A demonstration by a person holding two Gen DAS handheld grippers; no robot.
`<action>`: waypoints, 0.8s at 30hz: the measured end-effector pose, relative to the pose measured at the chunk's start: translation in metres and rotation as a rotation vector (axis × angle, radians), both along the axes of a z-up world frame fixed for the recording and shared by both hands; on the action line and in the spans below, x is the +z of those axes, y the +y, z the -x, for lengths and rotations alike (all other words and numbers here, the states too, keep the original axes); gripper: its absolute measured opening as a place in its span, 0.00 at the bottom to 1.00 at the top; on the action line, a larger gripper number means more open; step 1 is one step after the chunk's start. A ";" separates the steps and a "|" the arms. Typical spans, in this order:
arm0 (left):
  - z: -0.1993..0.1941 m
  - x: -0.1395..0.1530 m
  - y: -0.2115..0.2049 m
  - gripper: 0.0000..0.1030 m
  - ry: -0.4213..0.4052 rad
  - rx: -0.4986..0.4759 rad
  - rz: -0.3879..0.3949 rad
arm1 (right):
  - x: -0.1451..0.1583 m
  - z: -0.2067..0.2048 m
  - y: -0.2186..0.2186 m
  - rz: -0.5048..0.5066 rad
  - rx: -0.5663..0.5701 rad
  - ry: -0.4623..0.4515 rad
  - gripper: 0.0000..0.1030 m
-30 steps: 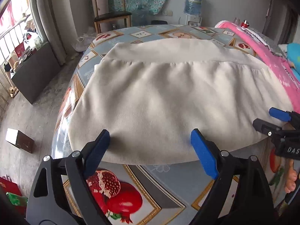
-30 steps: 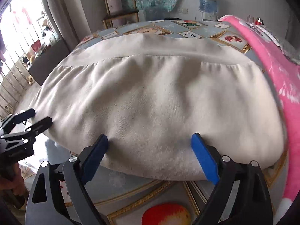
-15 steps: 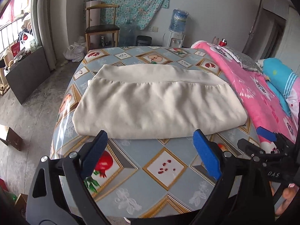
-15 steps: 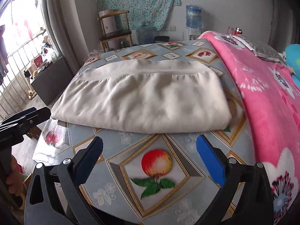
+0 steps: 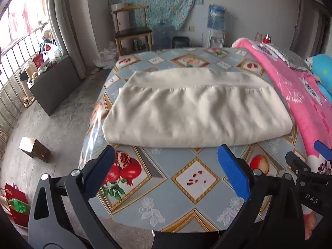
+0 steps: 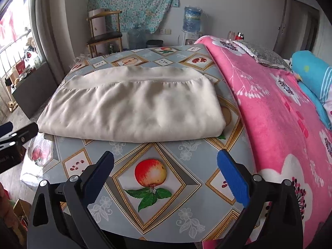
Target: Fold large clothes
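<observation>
A cream garment lies folded flat in a wide rectangle on the fruit-patterned tablecloth; it also shows in the right wrist view. My left gripper is open and empty, held back from the garment's near edge above the cloth. My right gripper is open and empty, also short of the near edge. The right gripper shows at the right edge of the left wrist view. The left gripper shows at the left edge of the right wrist view.
A pink floral blanket lies along the table's right side, with blue bedding beyond. A wooden chair and a water dispenser stand at the far wall. A small box sits on the floor at left.
Both grippers have pulled back and up from the garment's near edge. The garment lies still and now looks smaller in both views.
</observation>
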State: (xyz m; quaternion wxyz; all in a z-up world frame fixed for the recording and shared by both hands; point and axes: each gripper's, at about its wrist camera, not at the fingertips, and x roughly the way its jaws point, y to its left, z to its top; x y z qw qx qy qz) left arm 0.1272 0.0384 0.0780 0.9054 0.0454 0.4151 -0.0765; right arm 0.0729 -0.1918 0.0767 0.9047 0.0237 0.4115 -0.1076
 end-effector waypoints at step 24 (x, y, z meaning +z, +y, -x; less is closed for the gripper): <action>-0.008 -0.017 -0.014 0.93 0.058 -0.040 0.028 | -0.015 -0.012 0.004 -0.046 -0.011 0.096 0.94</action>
